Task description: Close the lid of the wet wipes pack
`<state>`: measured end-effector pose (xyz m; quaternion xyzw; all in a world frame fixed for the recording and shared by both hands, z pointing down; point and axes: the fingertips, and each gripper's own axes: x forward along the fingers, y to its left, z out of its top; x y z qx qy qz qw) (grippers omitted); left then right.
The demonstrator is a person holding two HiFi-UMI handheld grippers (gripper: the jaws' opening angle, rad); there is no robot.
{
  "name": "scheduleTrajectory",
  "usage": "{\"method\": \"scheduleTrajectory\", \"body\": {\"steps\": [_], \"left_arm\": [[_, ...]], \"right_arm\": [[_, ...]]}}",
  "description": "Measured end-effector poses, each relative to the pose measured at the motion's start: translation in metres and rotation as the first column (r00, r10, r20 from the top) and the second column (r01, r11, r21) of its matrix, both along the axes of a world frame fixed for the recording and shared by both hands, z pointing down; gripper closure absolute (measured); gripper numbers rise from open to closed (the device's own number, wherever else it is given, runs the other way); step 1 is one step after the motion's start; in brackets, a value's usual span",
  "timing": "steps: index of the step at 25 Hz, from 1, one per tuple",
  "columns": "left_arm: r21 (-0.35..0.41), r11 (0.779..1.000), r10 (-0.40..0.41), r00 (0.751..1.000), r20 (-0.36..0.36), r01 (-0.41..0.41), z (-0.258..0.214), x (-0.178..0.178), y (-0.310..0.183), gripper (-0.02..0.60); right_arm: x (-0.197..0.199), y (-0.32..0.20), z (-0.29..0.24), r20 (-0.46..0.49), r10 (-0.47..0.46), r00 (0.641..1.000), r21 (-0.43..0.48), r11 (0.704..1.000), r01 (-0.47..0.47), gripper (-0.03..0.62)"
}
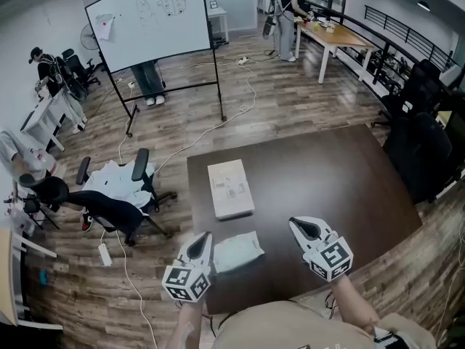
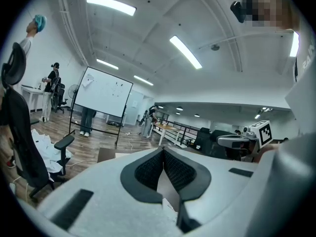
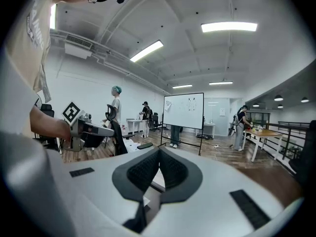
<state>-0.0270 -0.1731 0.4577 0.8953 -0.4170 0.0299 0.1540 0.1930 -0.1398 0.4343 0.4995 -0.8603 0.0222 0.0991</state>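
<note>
I had both grippers low over the near edge of the table (image 1: 327,173). The left gripper (image 1: 204,238) sat just beside the wipes pack (image 1: 237,251); I could not tell whether it touched the pack. The pack lay flat by the table's near edge, between the two grippers and much closer to the left one. From the head view I could not tell whether its lid stood open or closed. In the left gripper view the jaws were clenched, pads meeting at the tips, with nothing gripped between them. The right gripper (image 1: 296,225) hovered to the pack's right, apart from it. Its own view showed its jaws pressed together too, and empty. Farther onto the table, beyond the pack, lay a flat white box (image 1: 231,189). Off the table, on the wood floor, stood a chair (image 1: 116,206) draped with white cloth, and behind it a whiteboard (image 1: 149,13).
</note>
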Motion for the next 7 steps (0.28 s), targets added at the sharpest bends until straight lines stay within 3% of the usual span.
{"method": "scheduleTrajectory", "body": {"steps": [7], "left_arm": [[0.02, 1.0, 0.005, 1.0, -0.009, -0.005, -0.0052, -0.0042, -0.0042, 0.572]], "right_arm": [[-0.0083, -0.0057, -0.0032, -0.013, -0.001, 1.0, 0.016, 1.0, 0.002, 0.58]]}}
